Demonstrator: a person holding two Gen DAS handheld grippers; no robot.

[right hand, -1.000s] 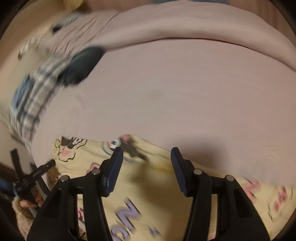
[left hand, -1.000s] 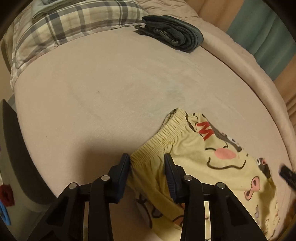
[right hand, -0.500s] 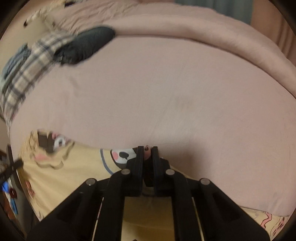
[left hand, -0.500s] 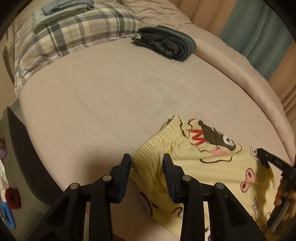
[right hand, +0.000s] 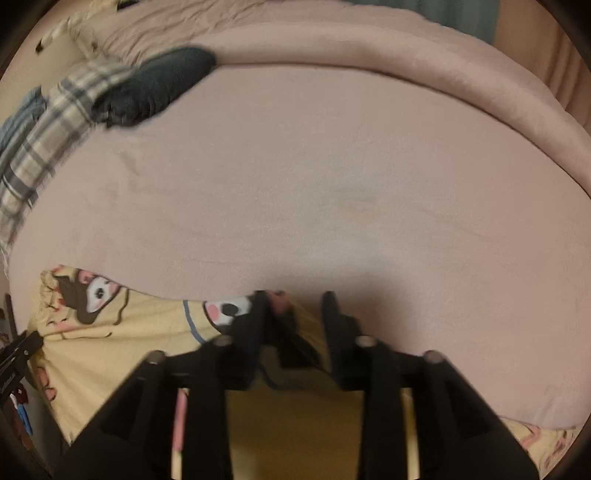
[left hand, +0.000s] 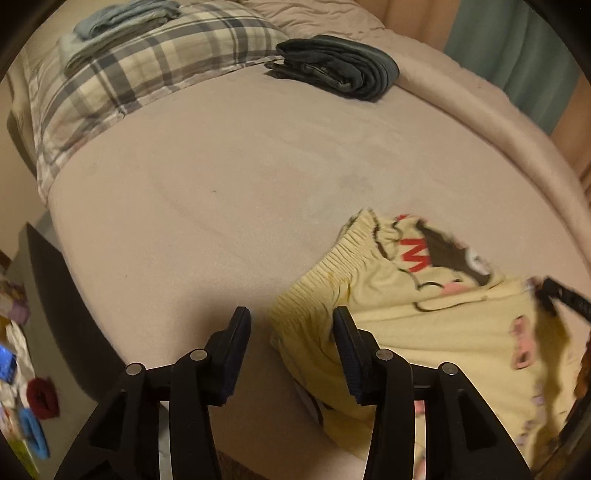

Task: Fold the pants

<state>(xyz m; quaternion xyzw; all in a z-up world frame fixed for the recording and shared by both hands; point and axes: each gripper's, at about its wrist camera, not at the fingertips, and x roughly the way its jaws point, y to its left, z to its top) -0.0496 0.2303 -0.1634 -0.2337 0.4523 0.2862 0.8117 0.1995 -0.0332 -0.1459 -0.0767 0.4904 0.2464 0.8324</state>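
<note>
Yellow cartoon-print pants (left hand: pixel 424 325) lie on near edge of pink bed (left hand: pixel 258 177), elastic waistband bunched at left end, rest spreading right. Left gripper (left hand: pixel 291 332) hovers w/ fingers wide apart over waistband corner, gripping nothing. Right gripper (right hand: pixel 295 314) sits over far edge of pants (right hand: pixel 122 332), fingers parted; view's blurry, can't tell if fabric's caught. Far side: folded dark jeans (left hand: pixel 340 66) beside plaid pillow (left hand: pixel 147 62) w/ folded blue cloth (left hand: pixel 122 16) on top.

Both hand-held grippers (left hand: pixel 291 354) (right hand: pixel 295 314) agape
</note>
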